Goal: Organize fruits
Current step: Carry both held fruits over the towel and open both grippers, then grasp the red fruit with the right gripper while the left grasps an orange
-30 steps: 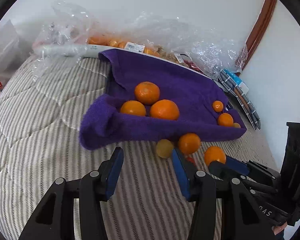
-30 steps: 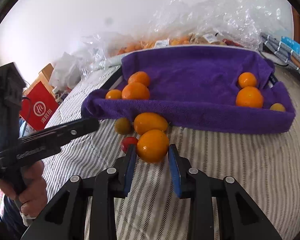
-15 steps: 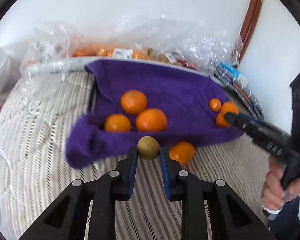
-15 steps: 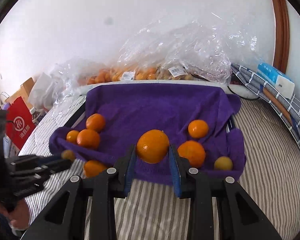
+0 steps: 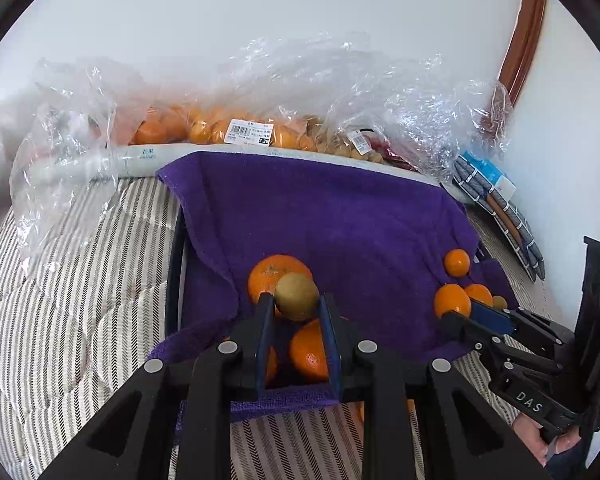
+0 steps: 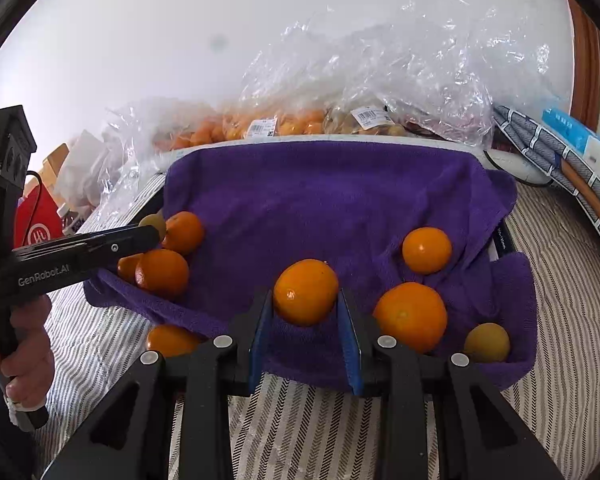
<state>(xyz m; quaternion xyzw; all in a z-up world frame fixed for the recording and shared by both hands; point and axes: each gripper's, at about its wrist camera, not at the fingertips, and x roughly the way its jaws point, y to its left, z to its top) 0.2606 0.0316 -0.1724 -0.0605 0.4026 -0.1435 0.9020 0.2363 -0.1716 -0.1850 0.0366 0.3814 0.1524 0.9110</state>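
The left hand-held gripper (image 5: 296, 314) was clenched on a small greenish-brown fruit (image 5: 297, 296), its blue pads pressing both sides. It hung above the near-left end of the purple towel (image 5: 340, 216), directly over a cluster of oranges (image 5: 274, 276) lying there. The right hand-held gripper (image 6: 305, 320) gripped an orange (image 6: 306, 292) the same way, poised over the towel's near edge, right of centre.

The relation that counts, as I judge it: each held fruit already sat over the towel, so the drop spot lay straight below and a little ahead of the jaws. The left load belonged to the left cluster, the nearer side for that hand. The right load had a big orange (image 6: 411, 316), a smaller one (image 6: 427, 250) and a yellowish fruit (image 6: 487, 342) just to its right. Round fruit has no long axis, so wrist angle hardly mattered.

One orange (image 6: 170, 340) lay off the towel on the striped bed (image 6: 560, 320), nearer the left hand. Bagged fruit (image 6: 268, 126) sat behind, against the wall.
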